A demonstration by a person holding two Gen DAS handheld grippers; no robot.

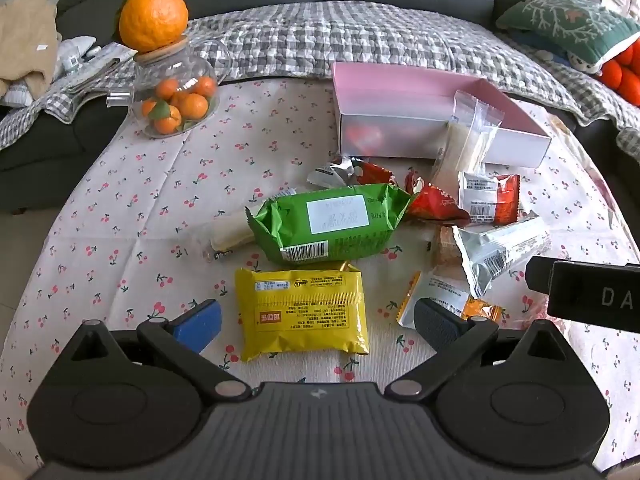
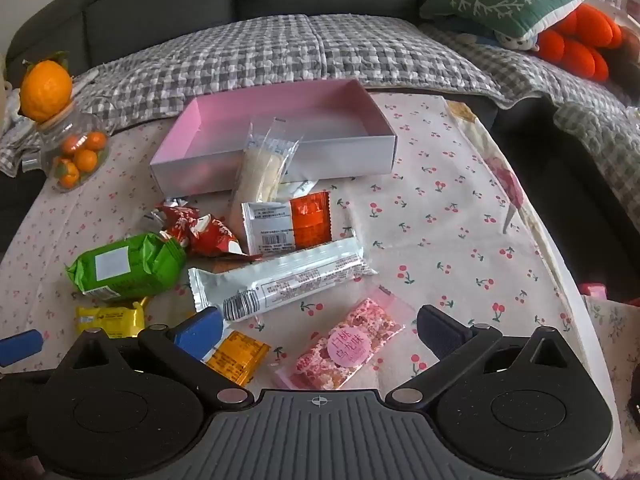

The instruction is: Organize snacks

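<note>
Several snack packs lie scattered on the cherry-print tablecloth [image 1: 168, 184] in front of an open pink box [image 1: 420, 96] [image 2: 280, 112]. My left gripper [image 1: 316, 322] is open, its fingers either side of a yellow pack [image 1: 302, 314], above it and not pressing it. A green pack [image 1: 332, 222] [image 2: 128, 264] lies just beyond. My right gripper [image 2: 318, 332] is open over a pink flower-print pack [image 2: 344, 350]. A long silver pack [image 2: 280, 280] and an orange-and-white pack [image 2: 288, 226] lie past it. A clear pack of white biscuits [image 2: 264, 164] leans on the box's front wall.
A glass teapot of small oranges [image 1: 176, 96] with a big orange [image 1: 154, 18] on its lid stands at the table's far left. A sofa with a checked blanket [image 2: 304, 48] and a green cushion [image 2: 504, 0] runs behind. The table's right edge [image 2: 576, 304] is close to my right gripper.
</note>
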